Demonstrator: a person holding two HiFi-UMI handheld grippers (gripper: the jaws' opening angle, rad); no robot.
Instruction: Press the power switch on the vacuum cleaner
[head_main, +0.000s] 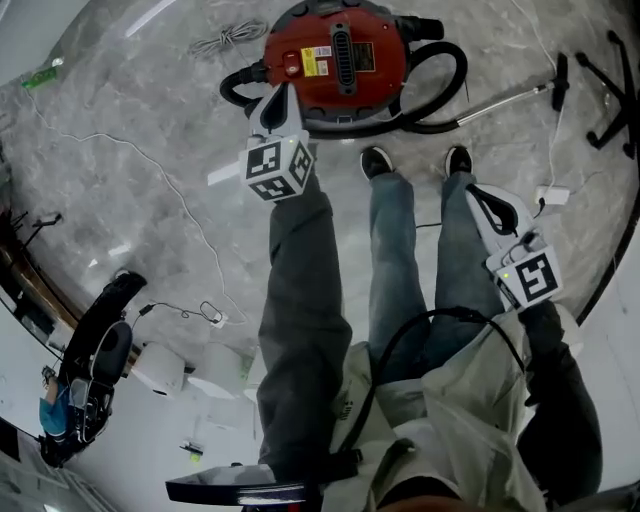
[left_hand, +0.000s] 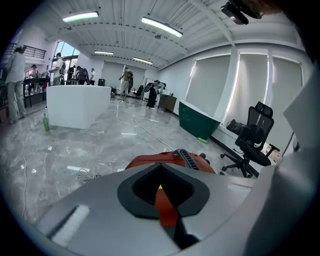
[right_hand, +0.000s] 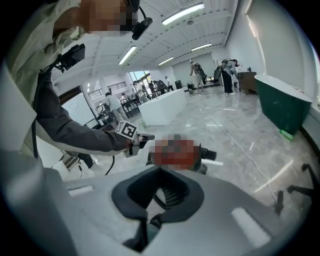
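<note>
The red vacuum cleaner (head_main: 335, 60) stands on the marble floor in front of the person's shoes, its black hose (head_main: 440, 95) looped round its right side. My left gripper (head_main: 274, 108) is shut, and its tip hovers at the vacuum's near left edge. In the left gripper view the red body (left_hand: 170, 159) shows just beyond the closed jaws of the left gripper (left_hand: 161, 180). My right gripper (head_main: 488, 205) is shut on nothing and held back beside the person's right leg. In the right gripper view the right gripper (right_hand: 159, 192) points at the vacuum's hose socket (right_hand: 207, 154).
A metal wand (head_main: 510, 100) and a chair base (head_main: 615, 90) lie right of the vacuum. A coiled cord (head_main: 228, 38) and a thin white cable (head_main: 150, 165) lie to the left. A black office chair (left_hand: 255, 140), a green tub (left_hand: 197, 120) and a white counter (left_hand: 77, 105) stand farther off.
</note>
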